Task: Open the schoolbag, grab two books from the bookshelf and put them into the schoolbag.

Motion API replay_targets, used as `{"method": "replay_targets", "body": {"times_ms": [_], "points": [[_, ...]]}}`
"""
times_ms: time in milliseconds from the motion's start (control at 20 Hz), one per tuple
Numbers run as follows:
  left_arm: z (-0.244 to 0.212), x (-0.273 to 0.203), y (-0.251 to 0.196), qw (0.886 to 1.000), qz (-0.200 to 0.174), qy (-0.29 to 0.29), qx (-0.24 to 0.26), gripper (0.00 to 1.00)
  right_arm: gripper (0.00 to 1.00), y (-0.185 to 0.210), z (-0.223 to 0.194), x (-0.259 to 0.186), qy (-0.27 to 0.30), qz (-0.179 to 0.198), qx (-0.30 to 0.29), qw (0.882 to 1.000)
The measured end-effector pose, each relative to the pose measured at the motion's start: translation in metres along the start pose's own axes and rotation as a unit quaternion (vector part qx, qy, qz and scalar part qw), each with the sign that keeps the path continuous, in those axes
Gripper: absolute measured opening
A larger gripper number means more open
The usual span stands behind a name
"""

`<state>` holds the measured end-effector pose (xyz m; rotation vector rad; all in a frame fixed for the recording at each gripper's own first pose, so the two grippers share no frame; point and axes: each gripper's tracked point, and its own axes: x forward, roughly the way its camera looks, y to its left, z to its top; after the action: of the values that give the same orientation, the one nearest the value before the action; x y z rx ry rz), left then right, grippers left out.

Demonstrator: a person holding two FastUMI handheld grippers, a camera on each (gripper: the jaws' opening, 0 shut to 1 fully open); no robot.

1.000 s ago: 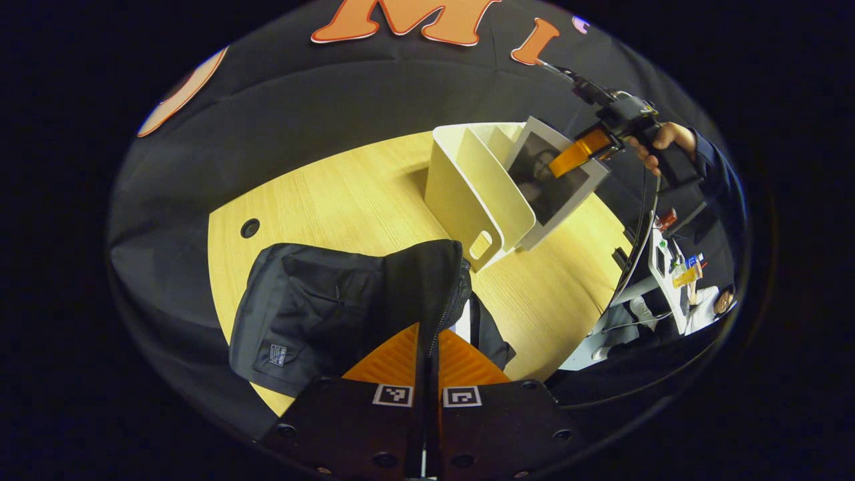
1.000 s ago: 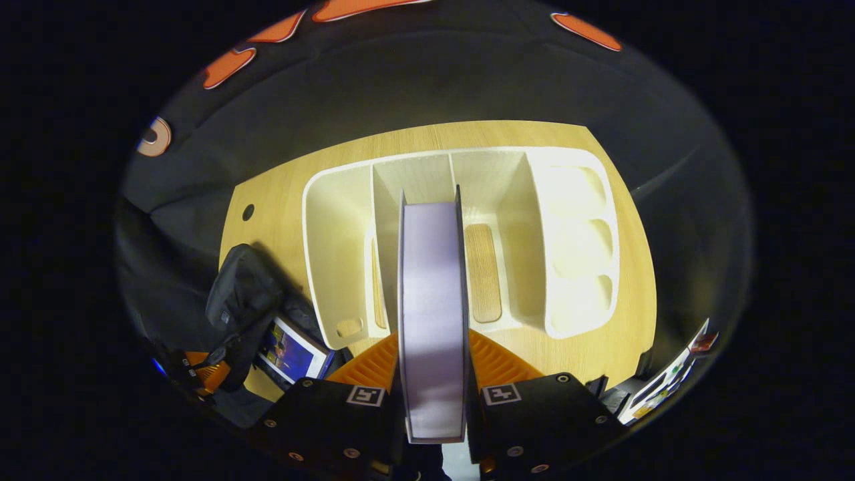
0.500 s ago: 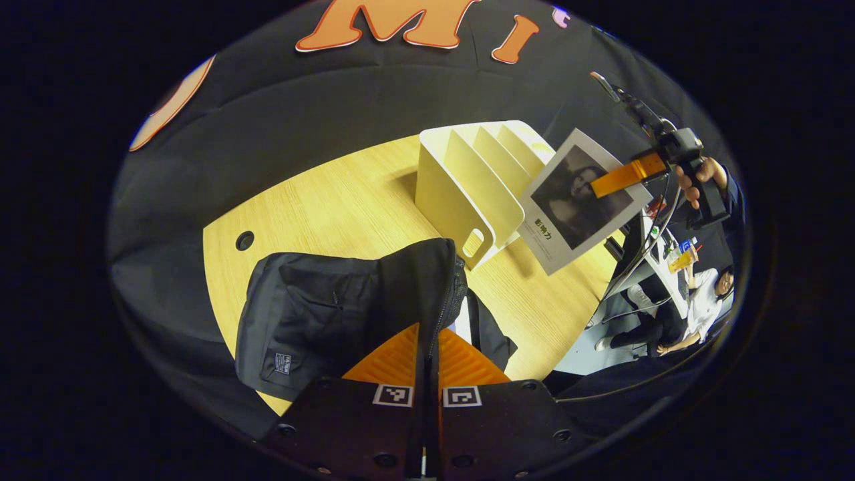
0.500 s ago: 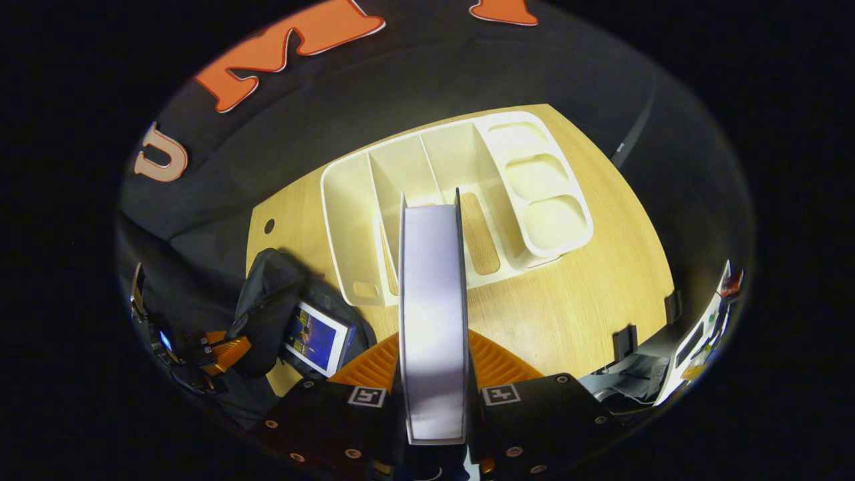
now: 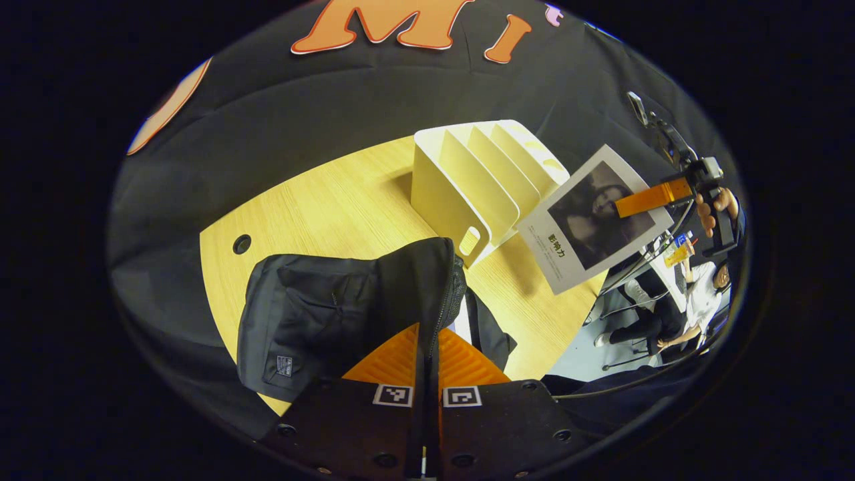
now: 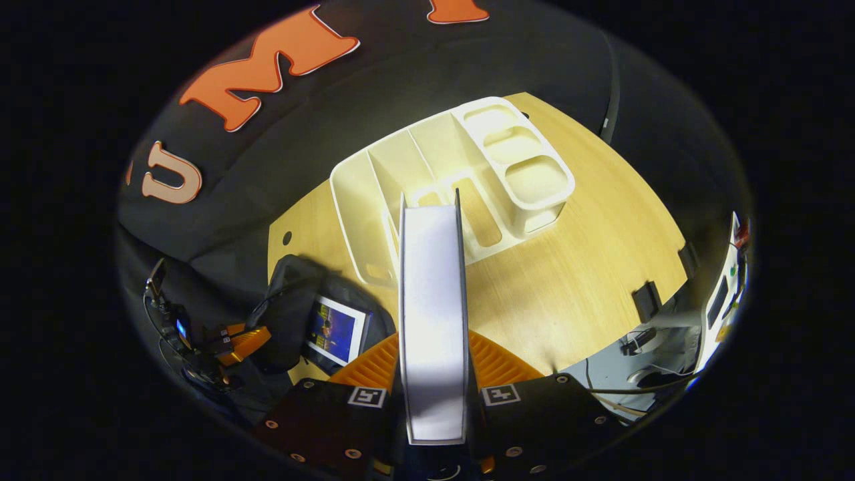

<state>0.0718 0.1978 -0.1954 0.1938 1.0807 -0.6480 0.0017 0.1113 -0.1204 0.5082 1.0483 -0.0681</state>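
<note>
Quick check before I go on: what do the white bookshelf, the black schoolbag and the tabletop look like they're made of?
The white divided bookshelf looks like moulded plastic: matte, one-piece, rounded edges and cut-out slots. The black schoolbag looks like woven synthetic fabric, probably nylon: soft folds, a zip and a sewn patch. The pale wooden tabletop shows straight grain with a smooth, even surface, so it could be laminate rather than solid wood.

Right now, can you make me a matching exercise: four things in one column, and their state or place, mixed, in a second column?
1. schoolbag
2. grey book
3. blue-cover book
4. bookshelf

a. stands on the table, no books in it
b. lies inside the open bag
c. held up in the air by the right gripper
d. flap pinched by the left gripper

Pairs: 1-d, 2-c, 3-b, 4-a
</note>
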Motion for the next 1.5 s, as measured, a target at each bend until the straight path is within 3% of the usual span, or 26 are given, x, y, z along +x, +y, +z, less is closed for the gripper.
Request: {"method": "replay_targets", "body": {"times_ms": [400,650,1250,1500], "points": [[0.001,-0.004,-0.001,1.0,-0.004,-0.005,0.009,0.02,0.36,0.017,-0.033,-0.004,-0.028,0.073,0.059,0.995],[0.004,-0.009,-0.001,1.0,-0.005,-0.008,0.009,0.02,0.36,0.049,-0.056,-0.001,-0.03,0.15,0.082,0.985],[0.015,-0.016,-0.002,1.0,-0.011,-0.025,-0.005,0.02,0.36,0.143,-0.083,0.075,-0.023,0.277,0.132,0.951],[0.012,-0.019,-0.005,0.999,-0.016,-0.031,-0.005,0.02,0.36,0.181,-0.088,0.113,-0.019,0.302,0.157,0.94]]}}
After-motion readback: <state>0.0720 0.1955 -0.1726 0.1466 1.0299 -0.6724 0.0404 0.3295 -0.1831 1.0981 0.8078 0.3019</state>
